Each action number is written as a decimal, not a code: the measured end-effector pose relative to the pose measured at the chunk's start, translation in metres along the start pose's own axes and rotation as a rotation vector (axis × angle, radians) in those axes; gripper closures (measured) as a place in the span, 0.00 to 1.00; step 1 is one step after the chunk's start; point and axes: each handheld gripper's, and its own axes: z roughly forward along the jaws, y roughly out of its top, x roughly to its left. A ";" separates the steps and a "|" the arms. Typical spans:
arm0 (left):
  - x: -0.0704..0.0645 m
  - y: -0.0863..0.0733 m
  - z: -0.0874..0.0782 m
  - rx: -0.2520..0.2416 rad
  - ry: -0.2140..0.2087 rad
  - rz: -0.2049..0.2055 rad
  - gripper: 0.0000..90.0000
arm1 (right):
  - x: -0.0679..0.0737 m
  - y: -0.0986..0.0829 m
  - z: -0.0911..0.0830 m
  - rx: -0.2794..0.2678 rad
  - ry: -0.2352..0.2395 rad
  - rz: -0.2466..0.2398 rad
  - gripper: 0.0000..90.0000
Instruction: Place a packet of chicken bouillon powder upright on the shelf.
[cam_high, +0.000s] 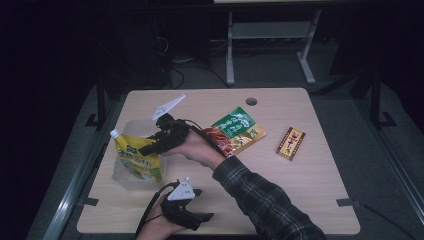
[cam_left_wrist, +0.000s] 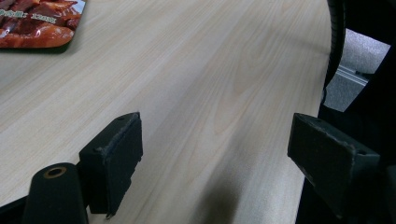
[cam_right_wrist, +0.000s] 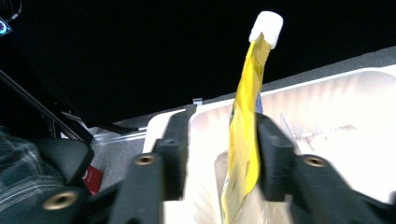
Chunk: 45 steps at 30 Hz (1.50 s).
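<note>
Nearest, the left gripper (cam_high: 192, 212) idles at the near table (cam_high: 310, 190) edge, jaws wide apart over bare wood. Farther left, the right gripper (cam_high: 150, 148) has its jaws around the yellow pouch (cam_high: 135, 157), standing in the clear tub (cam_high: 125, 175). One jaw looks slack in the right gripper view, so the pouch could flop sideways. The high view adds two packets (cam_high: 235, 131) beyond.

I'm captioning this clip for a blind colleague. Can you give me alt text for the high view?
The right gripper holds a yellow spouted pouch upright in a clear plastic tub on a wooden table. The left gripper rests near the front edge; two snack packets lie farther right.
</note>
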 end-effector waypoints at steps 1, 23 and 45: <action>0.001 0.000 0.000 0.005 0.001 0.015 0.19 | 0.001 -0.001 -0.003 -0.006 -0.007 0.001 0.58; 0.007 0.000 -0.003 -0.002 0.018 -0.008 0.19 | -0.005 -0.064 -0.089 -0.057 -0.259 0.047 0.41; 0.013 -0.001 -0.006 -0.011 0.032 -0.017 0.19 | 0.003 -0.164 -0.145 0.001 -0.472 0.126 0.40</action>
